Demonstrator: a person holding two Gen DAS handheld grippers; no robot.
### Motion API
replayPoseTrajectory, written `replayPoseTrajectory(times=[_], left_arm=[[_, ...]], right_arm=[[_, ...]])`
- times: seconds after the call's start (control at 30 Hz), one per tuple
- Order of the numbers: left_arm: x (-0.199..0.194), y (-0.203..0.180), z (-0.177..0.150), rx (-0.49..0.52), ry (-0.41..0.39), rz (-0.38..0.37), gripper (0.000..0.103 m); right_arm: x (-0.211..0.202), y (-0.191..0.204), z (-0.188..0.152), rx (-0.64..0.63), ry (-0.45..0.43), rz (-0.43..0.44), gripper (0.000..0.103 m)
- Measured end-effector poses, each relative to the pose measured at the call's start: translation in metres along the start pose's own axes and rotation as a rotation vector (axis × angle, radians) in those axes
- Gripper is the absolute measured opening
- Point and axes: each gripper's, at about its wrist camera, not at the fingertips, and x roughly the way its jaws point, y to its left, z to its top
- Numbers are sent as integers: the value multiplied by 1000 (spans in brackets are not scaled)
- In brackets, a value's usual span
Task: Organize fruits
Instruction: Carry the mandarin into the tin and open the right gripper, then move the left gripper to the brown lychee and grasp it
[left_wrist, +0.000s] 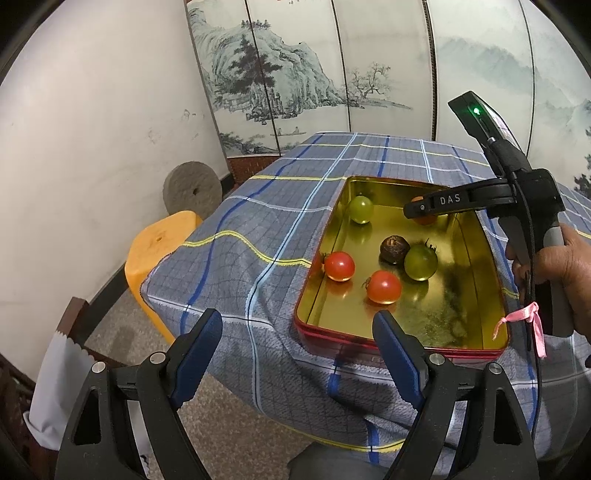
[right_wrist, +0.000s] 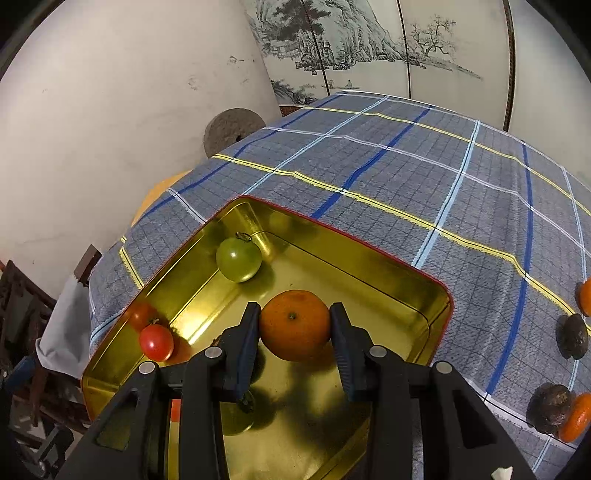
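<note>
The right tool (right_wrist: 294, 325) is clenched on a small round orange mandarin (right_wrist: 294, 324), holding it inside the gold-lined red rectangular tin (right_wrist: 439, 295) on the plaid-covered counter (right_wrist: 406, 166). The left tool (left_wrist: 297, 350) stands released, empty, near the tin's front rim.

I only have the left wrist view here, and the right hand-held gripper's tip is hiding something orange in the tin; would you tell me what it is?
Observer: It is a small orange, clamped between the fingers of the right hand-held gripper just above the floor of the gold tin.
Operator: Thank you. Is any fruit still outside the tin?
Observer: Yes. On the tablecloth, at the right edge of the right wrist view, lie two dark brown fruits and two more orange pieces.
Operator: And the left hand-held gripper?
Observer: In its own view it is open and empty, at the tin's near rim.
</note>
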Motion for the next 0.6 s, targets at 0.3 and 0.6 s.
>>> replayPoseTrajectory(times=[0.3,0.6], left_arm=[[4,1,-3,1,6,0,84],[8,-1,-5,10,15,5,84]], right_arm=[[3,0,2,-6,-5,-8,38],[-6,1,4,6,-47,47,46]])
